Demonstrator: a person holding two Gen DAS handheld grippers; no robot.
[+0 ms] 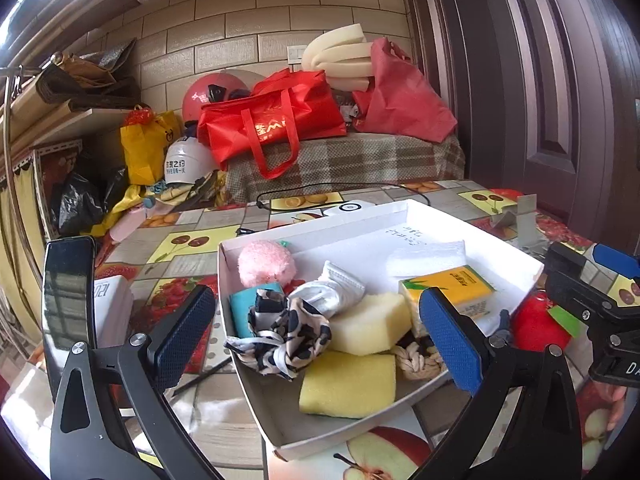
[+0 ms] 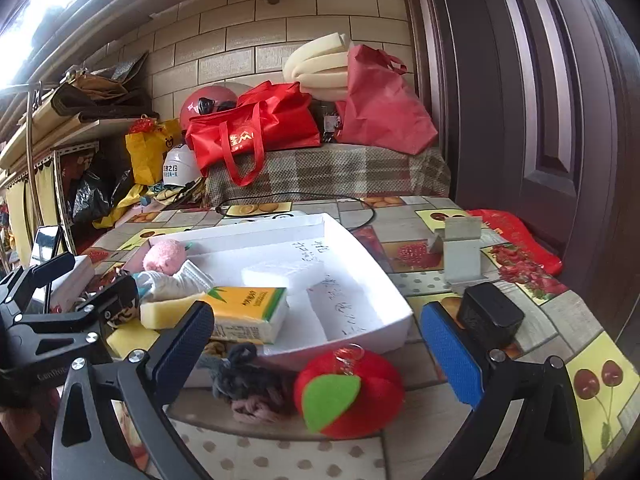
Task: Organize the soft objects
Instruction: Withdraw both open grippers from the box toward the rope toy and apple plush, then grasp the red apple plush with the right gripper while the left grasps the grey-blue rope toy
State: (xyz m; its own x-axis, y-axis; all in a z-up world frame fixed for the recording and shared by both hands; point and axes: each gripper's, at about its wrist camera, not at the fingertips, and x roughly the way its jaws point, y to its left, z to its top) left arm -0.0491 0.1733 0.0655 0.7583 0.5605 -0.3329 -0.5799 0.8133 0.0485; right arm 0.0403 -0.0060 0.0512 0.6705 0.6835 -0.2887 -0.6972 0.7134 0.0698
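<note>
A white cardboard tray (image 1: 400, 216) on the table holds a pink plush ball (image 1: 266, 262), a spotted cloth (image 1: 286, 330), a white sock (image 1: 334, 292), two yellow sponges (image 1: 348, 384), a tissue pack (image 1: 452, 286) and a rope knot (image 1: 416, 358). My left gripper (image 1: 320, 336) is open and empty over the tray's near end. My right gripper (image 2: 320, 344) is open and empty over a red plush apple (image 2: 352, 392) and a grey-pink knitted piece (image 2: 250, 390), both on the table outside the tray (image 2: 384, 284).
A phone (image 1: 68, 292) stands at the left of the tray beside a white box (image 1: 114, 308). A grey metal stand (image 2: 460, 252) and a black box (image 2: 490, 314) sit to the right. A black cable (image 2: 296, 198) lies behind; bags and helmets crowd the back.
</note>
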